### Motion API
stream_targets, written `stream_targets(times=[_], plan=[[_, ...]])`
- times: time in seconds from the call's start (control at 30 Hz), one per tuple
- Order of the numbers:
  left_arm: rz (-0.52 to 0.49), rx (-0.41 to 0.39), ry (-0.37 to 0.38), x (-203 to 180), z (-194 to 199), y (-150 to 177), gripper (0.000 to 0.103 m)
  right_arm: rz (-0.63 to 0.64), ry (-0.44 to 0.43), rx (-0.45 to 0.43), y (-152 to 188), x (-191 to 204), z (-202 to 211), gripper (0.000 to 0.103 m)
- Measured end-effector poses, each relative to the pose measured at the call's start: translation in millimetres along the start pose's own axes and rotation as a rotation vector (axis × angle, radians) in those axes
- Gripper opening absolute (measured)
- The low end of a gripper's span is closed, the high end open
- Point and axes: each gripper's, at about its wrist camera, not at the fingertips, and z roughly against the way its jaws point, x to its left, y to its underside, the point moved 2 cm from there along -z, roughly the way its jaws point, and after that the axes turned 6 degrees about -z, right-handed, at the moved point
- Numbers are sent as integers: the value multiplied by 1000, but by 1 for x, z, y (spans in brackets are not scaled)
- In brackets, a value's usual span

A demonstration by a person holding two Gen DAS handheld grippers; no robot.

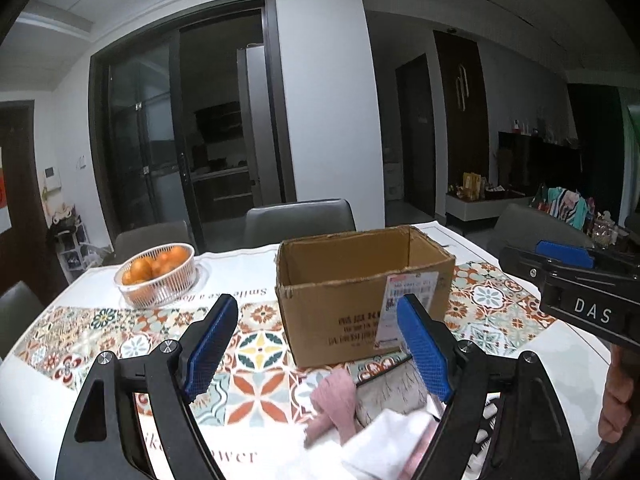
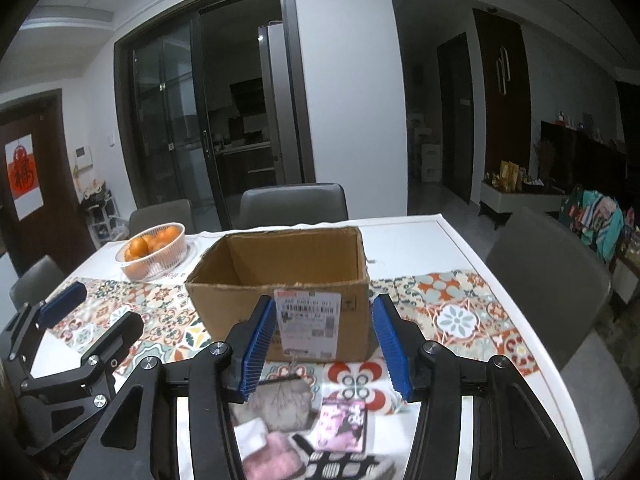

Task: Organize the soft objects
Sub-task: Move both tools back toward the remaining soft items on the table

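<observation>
An open, empty cardboard box (image 1: 360,292) (image 2: 280,280) stands on the patterned tablecloth. In front of it lies a heap of soft things: a pink cloth (image 1: 336,404), a white cloth (image 1: 392,440), a grey furry pouch (image 2: 284,404), a pink fluffy piece (image 2: 272,456) and a pink printed packet (image 2: 344,424). My left gripper (image 1: 316,346) is open above the heap's left side, nothing between its blue pads. My right gripper (image 2: 324,350) is open too, over the heap and pointing at the box front. Each gripper shows in the other's view: the left gripper (image 2: 92,320), the right gripper (image 1: 576,280).
A white basket of oranges (image 1: 158,274) (image 2: 154,250) sits left of the box. Grey chairs (image 2: 294,200) stand behind the table, another chair (image 2: 548,280) at its right edge. A hand (image 1: 616,404) holds the right gripper. A black-and-white patterned cloth (image 2: 344,468) lies at the near edge.
</observation>
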Motion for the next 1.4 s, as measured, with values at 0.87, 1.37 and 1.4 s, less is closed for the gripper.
stream_targets(times=[0.87, 1.37, 1.4], plan=[[-9, 109, 49, -37, 36, 89, 82, -118, 6, 152, 109, -26, 28, 52], [-53, 224, 92, -54, 2, 124, 81, -193, 9, 277, 148, -42, 1, 52], [-55, 233, 96, -55, -2, 126, 81, -199, 9, 284, 149, -43, -2, 52]])
